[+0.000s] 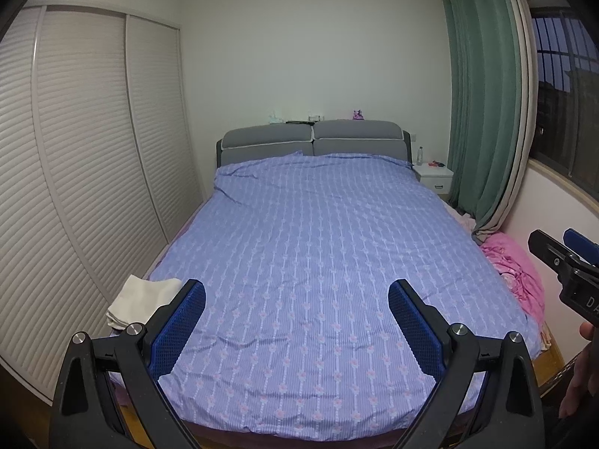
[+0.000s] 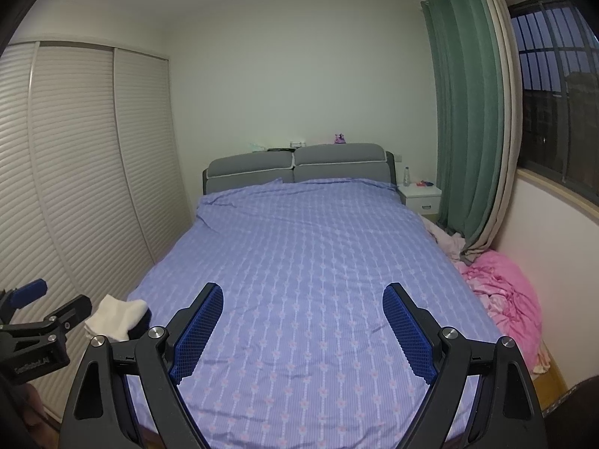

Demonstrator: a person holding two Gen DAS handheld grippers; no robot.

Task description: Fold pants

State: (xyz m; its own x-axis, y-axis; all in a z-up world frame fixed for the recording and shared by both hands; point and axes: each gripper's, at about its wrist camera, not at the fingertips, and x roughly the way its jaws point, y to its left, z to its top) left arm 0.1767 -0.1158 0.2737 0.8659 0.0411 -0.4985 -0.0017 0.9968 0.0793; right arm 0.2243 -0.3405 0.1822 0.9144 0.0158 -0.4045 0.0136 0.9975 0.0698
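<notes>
A folded white garment [image 1: 144,301] lies on the near left corner of the bed, which has a purple flowered sheet [image 1: 318,243]. In the right wrist view the same white bundle [image 2: 118,314] rests on something dark. My left gripper [image 1: 297,288] hangs open above the foot of the bed, with the white garment just left of its left finger. My right gripper [image 2: 303,290] is also open over the sheet, with nothing between its blue pads. Each gripper shows in the other's view: the right gripper [image 1: 558,241] at the right edge, the left gripper [image 2: 56,299] at the left edge.
A heap of pink bedding [image 2: 501,292] lies beside the bed on the right, below a green curtain [image 2: 468,112] and a window. Slatted wardrobe doors [image 1: 75,168] run along the left. A grey headboard [image 1: 314,142] and a white nightstand [image 1: 434,176] stand at the far end.
</notes>
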